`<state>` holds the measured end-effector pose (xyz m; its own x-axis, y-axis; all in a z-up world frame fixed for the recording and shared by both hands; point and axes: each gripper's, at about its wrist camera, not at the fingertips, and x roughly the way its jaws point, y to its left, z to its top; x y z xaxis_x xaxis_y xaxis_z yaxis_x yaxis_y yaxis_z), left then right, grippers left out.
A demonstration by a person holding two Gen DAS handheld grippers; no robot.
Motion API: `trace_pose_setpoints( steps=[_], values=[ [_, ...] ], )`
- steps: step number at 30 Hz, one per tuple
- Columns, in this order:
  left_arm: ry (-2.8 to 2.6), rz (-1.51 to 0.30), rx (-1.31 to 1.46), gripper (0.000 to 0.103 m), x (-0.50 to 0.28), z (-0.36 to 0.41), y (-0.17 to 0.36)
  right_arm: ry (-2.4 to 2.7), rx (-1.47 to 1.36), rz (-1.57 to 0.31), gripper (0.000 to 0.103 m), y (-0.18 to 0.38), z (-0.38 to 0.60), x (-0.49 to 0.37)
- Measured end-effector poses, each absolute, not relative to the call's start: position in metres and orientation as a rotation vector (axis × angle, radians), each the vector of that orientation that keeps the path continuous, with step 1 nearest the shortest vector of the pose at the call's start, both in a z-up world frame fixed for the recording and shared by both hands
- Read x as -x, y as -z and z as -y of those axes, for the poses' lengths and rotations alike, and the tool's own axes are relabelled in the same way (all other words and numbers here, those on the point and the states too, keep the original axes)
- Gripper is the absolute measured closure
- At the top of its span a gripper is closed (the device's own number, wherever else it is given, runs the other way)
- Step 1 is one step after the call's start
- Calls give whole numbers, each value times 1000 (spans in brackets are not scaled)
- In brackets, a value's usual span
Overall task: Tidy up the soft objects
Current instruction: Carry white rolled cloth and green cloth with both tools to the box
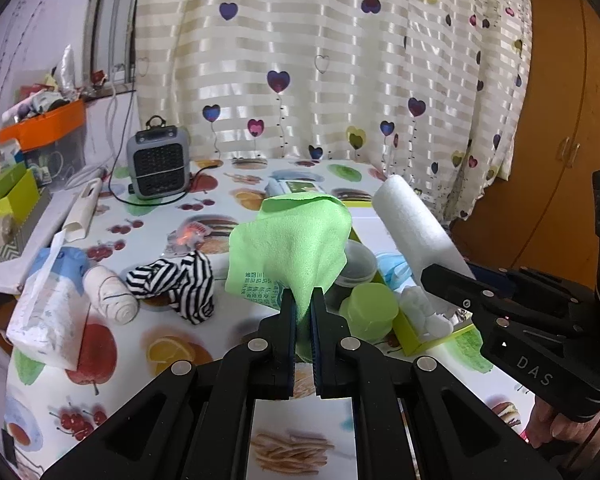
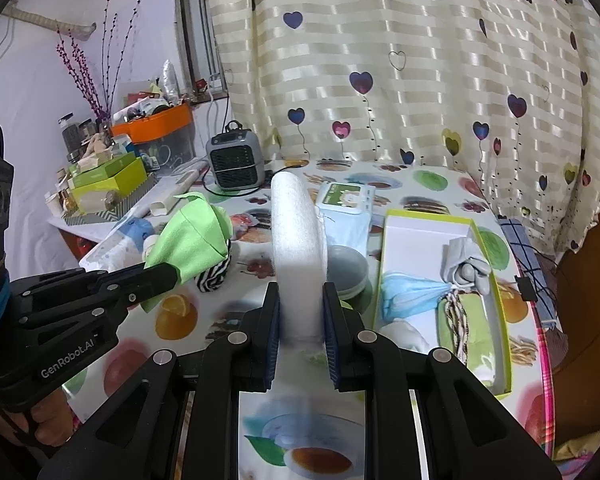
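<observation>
Black jaws fill the foreground of both views. Across the fruit-print table [image 2: 440,184], the green-rimmed box [image 2: 488,240] sits on the right side, already holding a blue mask [image 2: 404,294] and other soft bits, so it is likely the collecting spot. Held clear of the table, the white foam roll [image 2: 296,248] is squeezed between the right gripper [image 2: 301,316], probably on its way to the box. Beside it, the left gripper [image 1: 303,312] is clamped on a green cloth [image 1: 288,248]. That cloth hides part of the box in the left view, and the striped fabric [image 1: 180,284] sits half covered.
</observation>
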<state>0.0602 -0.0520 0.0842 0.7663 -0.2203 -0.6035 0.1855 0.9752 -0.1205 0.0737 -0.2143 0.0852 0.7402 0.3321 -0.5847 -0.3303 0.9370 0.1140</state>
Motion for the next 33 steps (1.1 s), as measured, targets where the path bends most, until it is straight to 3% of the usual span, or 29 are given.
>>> trace_pose_setpoints(
  steps=[33],
  values=[
    [396,-711,1,97,-122,139,-64,-197,-128,-753,82,-34,311,-117]
  ],
)
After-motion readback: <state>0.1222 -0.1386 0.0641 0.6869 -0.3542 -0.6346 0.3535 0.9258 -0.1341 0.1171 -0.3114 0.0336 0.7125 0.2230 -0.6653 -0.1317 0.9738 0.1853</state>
